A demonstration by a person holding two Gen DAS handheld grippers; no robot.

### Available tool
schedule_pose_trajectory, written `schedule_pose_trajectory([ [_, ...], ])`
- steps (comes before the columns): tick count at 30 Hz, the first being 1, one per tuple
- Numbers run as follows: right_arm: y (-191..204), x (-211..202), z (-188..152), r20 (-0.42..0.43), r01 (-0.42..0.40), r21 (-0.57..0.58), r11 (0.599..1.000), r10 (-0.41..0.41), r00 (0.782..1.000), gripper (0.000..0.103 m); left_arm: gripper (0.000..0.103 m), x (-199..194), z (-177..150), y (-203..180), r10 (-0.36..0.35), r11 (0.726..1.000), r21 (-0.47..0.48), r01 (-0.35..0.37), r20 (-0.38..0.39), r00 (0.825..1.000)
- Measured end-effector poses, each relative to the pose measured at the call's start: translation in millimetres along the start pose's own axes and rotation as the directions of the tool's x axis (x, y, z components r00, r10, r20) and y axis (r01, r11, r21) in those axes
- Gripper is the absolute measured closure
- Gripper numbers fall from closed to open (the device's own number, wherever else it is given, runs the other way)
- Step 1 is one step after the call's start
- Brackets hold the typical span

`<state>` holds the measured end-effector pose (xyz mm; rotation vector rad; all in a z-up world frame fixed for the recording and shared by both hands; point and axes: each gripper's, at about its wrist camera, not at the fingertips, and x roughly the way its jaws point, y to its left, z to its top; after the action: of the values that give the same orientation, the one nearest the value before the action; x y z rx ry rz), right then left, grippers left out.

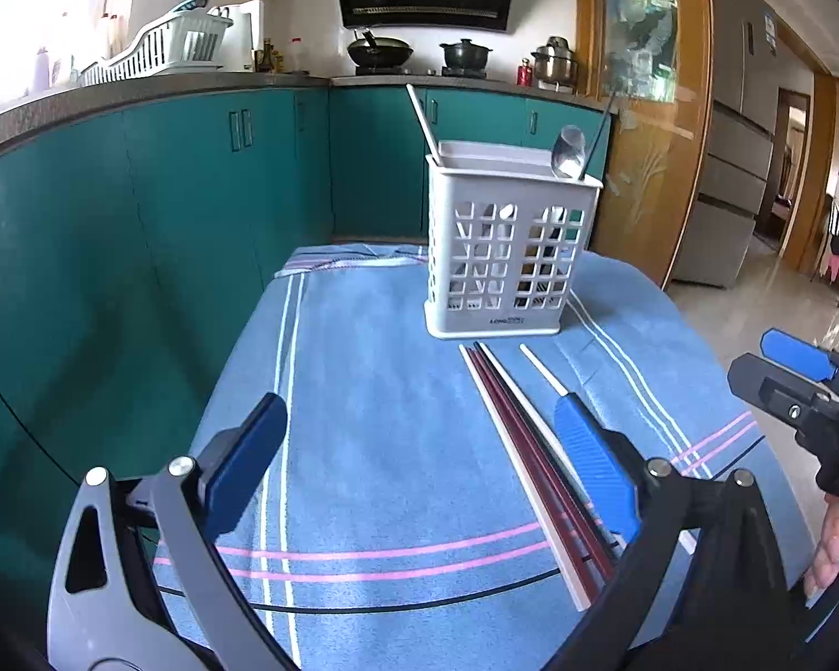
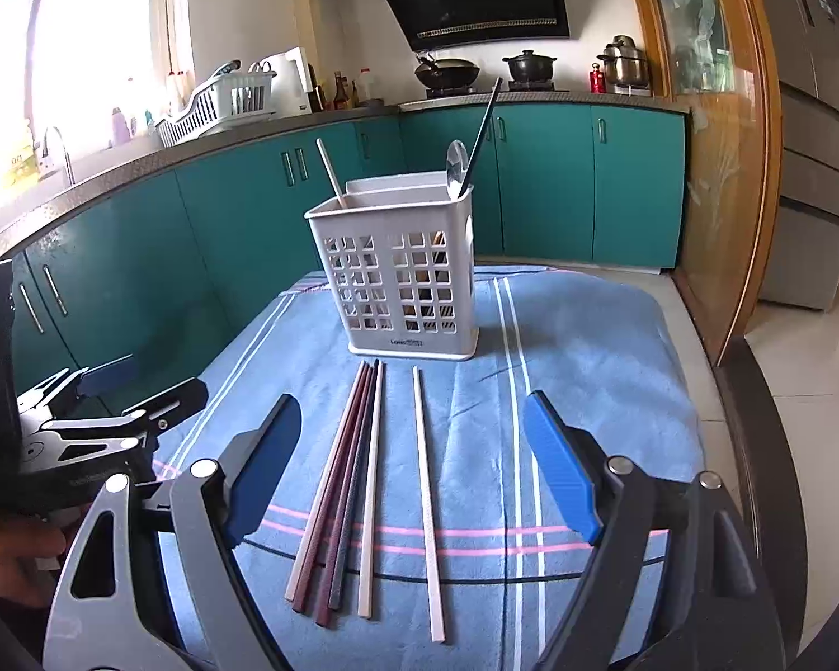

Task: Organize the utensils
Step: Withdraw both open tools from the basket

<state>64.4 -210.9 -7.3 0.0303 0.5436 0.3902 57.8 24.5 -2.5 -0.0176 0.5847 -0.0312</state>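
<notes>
A white slotted utensil holder (image 2: 405,274) stands at the far end of a blue striped cloth (image 2: 587,369); it also shows in the left wrist view (image 1: 503,257). It holds a white chopstick (image 2: 330,173), a dark chopstick (image 2: 484,128) and a metal spoon (image 2: 456,165). Several chopsticks lie in front of it: a bunched group of dark red, grey and white ones (image 2: 344,481) and one separate white one (image 2: 428,497). My right gripper (image 2: 419,469) is open above them. My left gripper (image 1: 419,469) is open, left of the chopsticks (image 1: 523,447).
Teal kitchen cabinets (image 2: 542,184) and a grey counter with a dish rack (image 2: 218,106), pots and bottles run behind the table. A wooden glass door (image 2: 716,128) and tiled floor are at the right. The table edge drops off at left and right.
</notes>
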Motion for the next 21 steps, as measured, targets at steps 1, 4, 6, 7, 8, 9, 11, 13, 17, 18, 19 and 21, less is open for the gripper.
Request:
schedule_pose_trajectory([
  [1,-0.7,1.3,1.2,-0.001,0.002,0.001,1.0,-0.002,1.0,0.023,0.008,2.4,-0.3,-0.3,-0.001,1.0,0.003,0.001,-0.008,1.0],
  [4,-3.6,-0.2,1.9,0.003,0.006,0.005,1.0,-0.006,1.0,0.023,0.008,6.8,1.2,-0.6,-0.003,1.0,-0.001,0.003,-0.017,1.0],
  [6,-5.0,-0.9,1.6,0.005,0.009,0.004,1.0,-0.009,1.0,0.023,0.008,7.9,1.4,-1.7,-0.013,1.0,-0.002,0.013,-0.02,1.0],
  [7,-5.7,-1.2,1.1,0.004,0.01,0.004,1.0,-0.01,1.0,0.023,0.008,8.9,1.1,-3.3,-0.013,1.0,0.0,0.013,-0.019,1.0],
  [8,-6.4,-1.1,0.4,0.002,0.009,0.005,1.0,-0.009,1.0,0.023,0.008,9.1,1.5,-4.3,-0.012,1.0,0.005,0.012,-0.018,1.0],
  [9,-6.6,-1.0,0.5,0.001,0.009,0.005,1.0,-0.009,1.0,0.023,0.008,9.2,1.7,-4.9,-0.014,1.0,0.007,0.014,-0.019,1.0],
  [11,-5.8,-0.9,-0.1,-0.001,0.011,0.001,1.0,-0.011,1.0,0.023,0.008,10.1,2.0,-5.4,-0.02,1.0,0.006,0.02,-0.021,1.0],
  [13,-4.9,-0.8,-0.4,-0.001,0.009,-0.003,1.0,-0.009,1.0,0.023,0.008,10.2,2.2,-6.3,-0.022,1.0,0.009,0.022,-0.022,1.0],
  [17,-5.0,-0.5,-0.5,-0.005,0.008,-0.002,1.0,-0.008,1.0,0.023,0.008,9.5,2.5,-7.2,-0.025,1.0,0.011,0.026,-0.02,0.999],
  [18,-4.8,-0.2,-0.6,-0.007,0.009,-0.003,1.0,-0.009,1.0,0.023,0.008,9.5,2.5,-7.4,-0.025,1.0,0.012,0.025,-0.02,0.999],
  [19,-4.8,-0.1,-0.6,-0.008,0.011,-0.005,1.0,-0.011,1.0,0.023,0.008,9.7,2.5,-7.3,-0.026,1.0,0.012,0.026,-0.021,0.999],
  [21,-5.1,0.1,-0.4,-0.009,0.015,-0.006,1.0,-0.015,1.0,0.023,0.008,10.4,2.2,-7.6,-0.034,0.999,0.008,0.034,-0.027,0.999],
])
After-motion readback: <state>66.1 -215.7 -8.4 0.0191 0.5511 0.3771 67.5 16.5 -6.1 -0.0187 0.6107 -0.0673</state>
